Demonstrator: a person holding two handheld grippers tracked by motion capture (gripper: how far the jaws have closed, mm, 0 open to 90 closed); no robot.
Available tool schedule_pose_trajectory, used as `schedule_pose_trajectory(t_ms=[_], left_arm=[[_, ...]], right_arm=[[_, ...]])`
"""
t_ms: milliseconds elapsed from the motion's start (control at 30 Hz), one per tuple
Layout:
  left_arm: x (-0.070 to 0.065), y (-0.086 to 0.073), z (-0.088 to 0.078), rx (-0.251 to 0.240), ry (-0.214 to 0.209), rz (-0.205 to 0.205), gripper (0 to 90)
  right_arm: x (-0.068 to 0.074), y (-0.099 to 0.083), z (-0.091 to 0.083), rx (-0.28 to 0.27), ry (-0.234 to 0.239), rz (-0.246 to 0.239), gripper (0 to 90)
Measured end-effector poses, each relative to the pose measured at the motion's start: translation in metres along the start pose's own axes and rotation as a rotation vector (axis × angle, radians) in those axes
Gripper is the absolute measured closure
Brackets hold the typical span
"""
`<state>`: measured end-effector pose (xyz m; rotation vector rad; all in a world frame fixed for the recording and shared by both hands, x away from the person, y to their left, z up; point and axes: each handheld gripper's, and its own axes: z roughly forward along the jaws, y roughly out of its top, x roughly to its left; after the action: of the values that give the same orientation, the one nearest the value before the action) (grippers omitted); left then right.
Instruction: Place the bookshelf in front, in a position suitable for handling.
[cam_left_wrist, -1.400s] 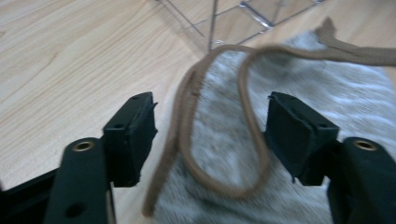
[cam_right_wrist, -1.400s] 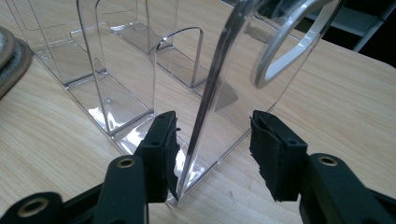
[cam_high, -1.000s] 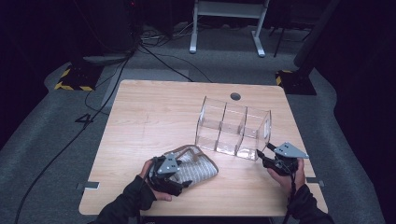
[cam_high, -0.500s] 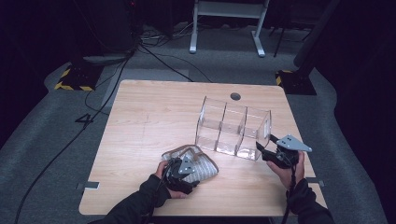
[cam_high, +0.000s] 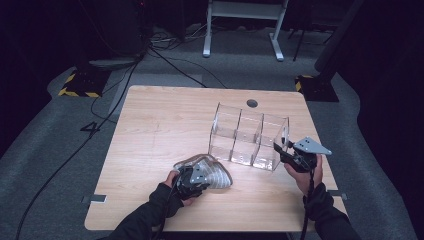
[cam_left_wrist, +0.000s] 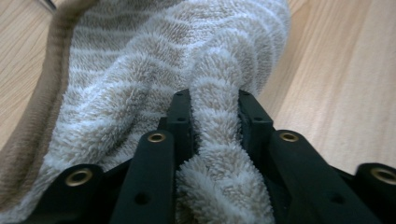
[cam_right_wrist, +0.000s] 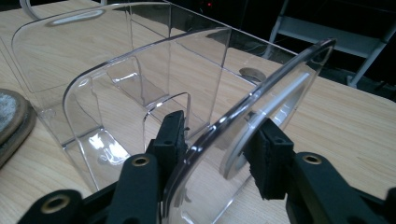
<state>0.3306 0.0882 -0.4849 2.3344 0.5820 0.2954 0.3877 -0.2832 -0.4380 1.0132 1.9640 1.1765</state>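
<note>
Since the earlier frames we note that the left gripper (cam_high: 192, 176) has come in over the striped towel (cam_high: 207, 172) and its jaws have just been closing, with a fold of the cloth between them; the right gripper (cam_high: 286, 152) has shifted up to the end wall of the clear organizer (cam_high: 247, 135), its jaws likewise having just been closing with that wall between them. From the high view, we record the towel lying bunched on the bench (cam_high: 165, 125) near its front edge, just left of the organizer, which stands upright right of centre with its three compartments in a row. Both forearms enter from the bottom edge. From the left gripper view, we find the left gripper (cam_left_wrist: 215, 105) pinching a raised ridge of the towel (cam_left_wrist: 140, 65); the fleecy fold fills the gap between the jaws and is squeezed narrow there, while the remainder of the cloth spreads over the bench (cam_left_wrist: 336, 93). From the right gripper view, we find the right gripper (cam_right_wrist: 219, 133) straddling the curved end wall of the organizer (cam_right_wrist: 140, 84): one jaw stands inside the nearest compartment and the other outside. We cannot tell whether the pads actually press on the wall. An edge of the towel (cam_right_wrist: 14, 119) lies at the left margin.
</note>
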Motion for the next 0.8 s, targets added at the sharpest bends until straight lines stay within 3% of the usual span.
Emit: schedule_pose_trajectory(t_ms=[100, 167, 200, 367, 533, 800], left_arm=[[-0.007, 0.006, -0.01, -0.057, -0.015, 0.022, 73.7], [-0.008, 0.011, -0.019, -0.112, -0.007, 0.012, 73.9], [-0.008, 0.011, -0.019, -0.112, -0.007, 0.012, 74.0], [-0.005, 0.023, -0.041, -0.226, 0.083, -0.017, 74.3], [-0.006, 0.032, -0.055, -0.275, 0.144, -0.005, 74.3], [0.001, 0.044, -0.075, -0.377, 0.235, -0.067, 74.9]], right_arm=[[0.005, 0.001, -0.002, 0.003, 0.018, -0.009, 61.4], [0.008, 0.001, -0.003, 0.004, 0.026, -0.016, 61.8], [0.008, 0.001, -0.003, 0.004, 0.026, -0.016, 61.8], [0.023, 0.001, -0.008, 0.004, 0.06, -0.037, 62.3], [0.035, 0.0, -0.015, 0.007, 0.082, -0.058, 63.3], [0.043, -0.001, -0.021, 0.009, 0.089, -0.049, 62.9]])
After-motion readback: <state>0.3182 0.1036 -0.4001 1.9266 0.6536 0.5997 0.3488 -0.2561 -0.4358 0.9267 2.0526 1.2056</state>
